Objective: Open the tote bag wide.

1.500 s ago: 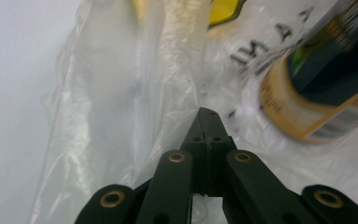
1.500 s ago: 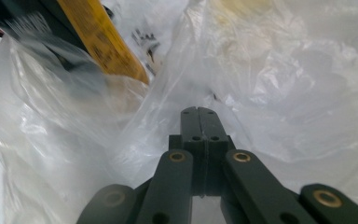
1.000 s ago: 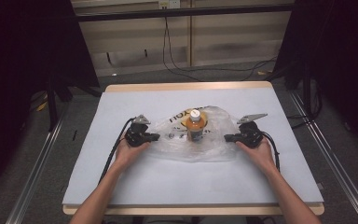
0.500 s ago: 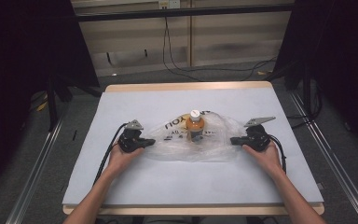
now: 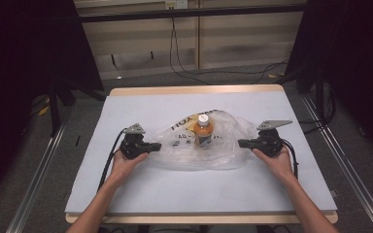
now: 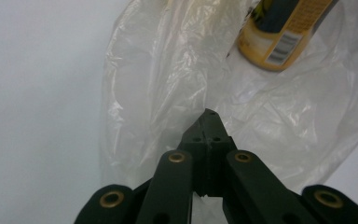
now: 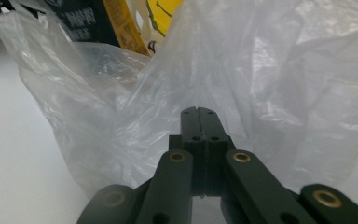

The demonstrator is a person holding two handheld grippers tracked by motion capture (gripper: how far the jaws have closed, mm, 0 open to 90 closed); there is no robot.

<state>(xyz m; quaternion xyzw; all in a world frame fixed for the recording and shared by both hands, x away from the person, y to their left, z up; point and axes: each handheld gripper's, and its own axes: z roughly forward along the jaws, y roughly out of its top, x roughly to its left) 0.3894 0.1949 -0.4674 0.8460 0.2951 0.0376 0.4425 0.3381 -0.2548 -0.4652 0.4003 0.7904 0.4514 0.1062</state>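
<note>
Both grippers are closed: left gripper (image 5: pixel 149 146) pinches the clear plastic bag's (image 5: pixel 223 153) left edge, right gripper (image 5: pixel 246 143) its right. Between them, mid-table (image 5: pixel 175 191), an orange bottle (image 5: pixel 203 132) stands upright in the bag.

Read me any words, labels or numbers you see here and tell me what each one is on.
Plastic bag: dark printed letters near the bottle in the high view, too blurred to read.
Plastic bag, right gripper view: pale characters on a dark panel, too blurred to read.
Bottle: a barcode on the yellow label, its digits too small to read.
Nothing else readable.
</note>
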